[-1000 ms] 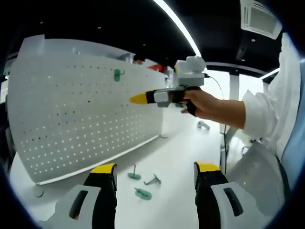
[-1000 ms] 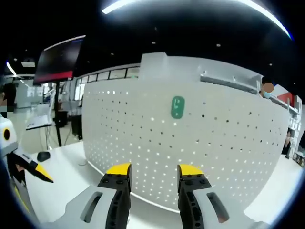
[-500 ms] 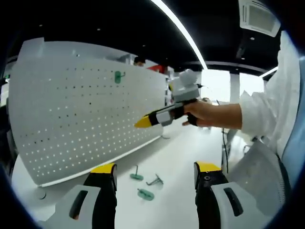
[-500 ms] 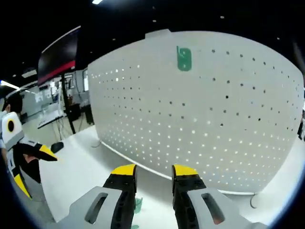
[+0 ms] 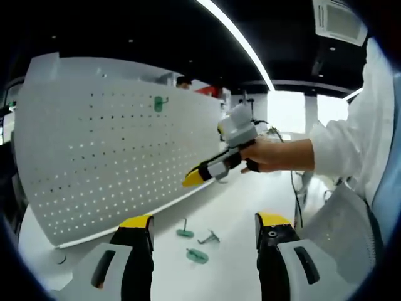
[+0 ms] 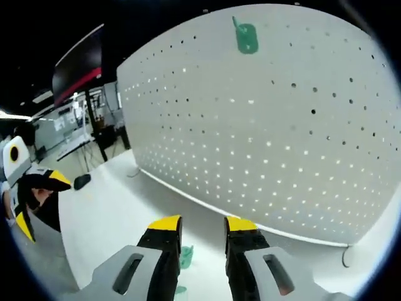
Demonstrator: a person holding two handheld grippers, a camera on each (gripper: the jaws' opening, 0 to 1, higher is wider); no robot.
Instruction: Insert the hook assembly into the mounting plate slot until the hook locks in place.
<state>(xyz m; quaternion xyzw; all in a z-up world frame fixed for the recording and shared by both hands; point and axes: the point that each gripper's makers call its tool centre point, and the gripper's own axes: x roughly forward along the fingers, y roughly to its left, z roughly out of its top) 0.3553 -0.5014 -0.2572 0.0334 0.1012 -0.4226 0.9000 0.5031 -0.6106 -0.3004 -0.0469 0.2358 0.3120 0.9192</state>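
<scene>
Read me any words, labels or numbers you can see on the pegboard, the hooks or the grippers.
None can be read.
Pegboard: plain holes, no print.
Green hook mounted on it: no marking.
Loose hooks on the table: too small to tell.
Left gripper and right gripper: yellow tips, no lettering.

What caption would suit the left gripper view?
Right gripper dips toward green hook parts on a white table beside a pegboard.

Both views face pegboard (image 5: 113,157); right view nearer, angled down.
</scene>
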